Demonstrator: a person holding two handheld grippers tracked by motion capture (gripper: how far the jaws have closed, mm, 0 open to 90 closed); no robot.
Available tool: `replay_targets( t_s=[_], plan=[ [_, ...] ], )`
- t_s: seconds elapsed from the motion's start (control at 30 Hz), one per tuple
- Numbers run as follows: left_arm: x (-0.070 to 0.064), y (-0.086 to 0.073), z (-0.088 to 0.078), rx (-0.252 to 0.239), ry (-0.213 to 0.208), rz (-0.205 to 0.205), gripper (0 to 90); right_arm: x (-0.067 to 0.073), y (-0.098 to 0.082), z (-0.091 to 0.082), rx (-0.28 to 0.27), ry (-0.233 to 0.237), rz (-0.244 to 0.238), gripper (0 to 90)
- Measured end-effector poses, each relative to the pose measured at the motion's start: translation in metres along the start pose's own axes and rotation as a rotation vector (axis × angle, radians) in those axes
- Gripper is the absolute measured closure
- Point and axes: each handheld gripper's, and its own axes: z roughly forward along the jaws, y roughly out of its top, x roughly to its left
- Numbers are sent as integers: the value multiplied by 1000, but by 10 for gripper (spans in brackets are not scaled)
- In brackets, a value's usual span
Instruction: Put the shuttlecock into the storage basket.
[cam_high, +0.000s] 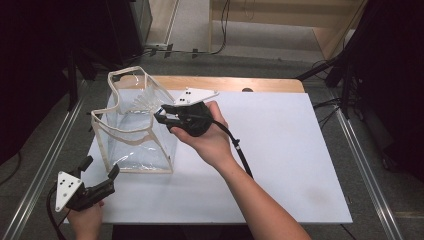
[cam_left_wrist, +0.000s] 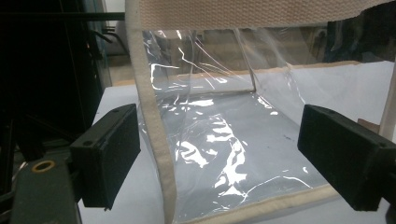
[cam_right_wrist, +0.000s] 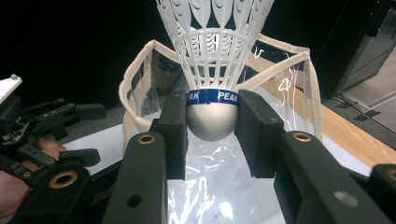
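- Over the open mouth of the clear bag (cam_high: 135, 125), my right gripper (cam_high: 161, 116) carries a white shuttlecock (cam_right_wrist: 212, 60); its jaws are narrowed onto the rounded cork just below the blue band, one pad on each side, with the skirt pointing away from me toward the bag.
- My hold is on a curved, smooth cork, so I judge the shuttlecock could pivot or squirt out if I tilt the wrist sharply or loosen the squeeze before it is inside the bag.
- The wide skirt could catch on the bag's cloth-trimmed rim (cam_right_wrist: 140, 65), which sags unevenly; snagging there would tip the shuttlecock onto the worktop (cam_high: 280, 150) outside the bag.
- The bag is thin and stands on its own, so a push from my right gripper against its wall could fold it or slide it across the white worktop.
- At the bag's near bottom corner, my left gripper (cam_high: 97, 172) has its jaws spread wide, holding nothing; in the left gripper view the trimmed edge (cam_left_wrist: 156, 140) runs between the pads without either pressing on it.
- With that corner not clamped, nothing steadies the bag, and I think that is the likeliest cause of a missed drop.
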Motion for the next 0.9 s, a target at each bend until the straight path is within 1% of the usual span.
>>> replay_targets(
  t_s=[0.23,0.5,0.6,0.77,0.9],
  plan=[
    [0,0,0,2,-1,2,137,5,6,4,-3,12,-11,625],
    [0,0,0,2,-1,2,137,9,9,10,-8,28,-8,625],
    [0,0,0,2,-2,2,137,12,10,14,-10,39,-11,625],
    [1,0,0,1,-2,4,137,16,13,17,-14,53,-2,625],
    [1,0,0,-1,-2,0,137,17,13,20,-13,52,4,624]
  ],
)
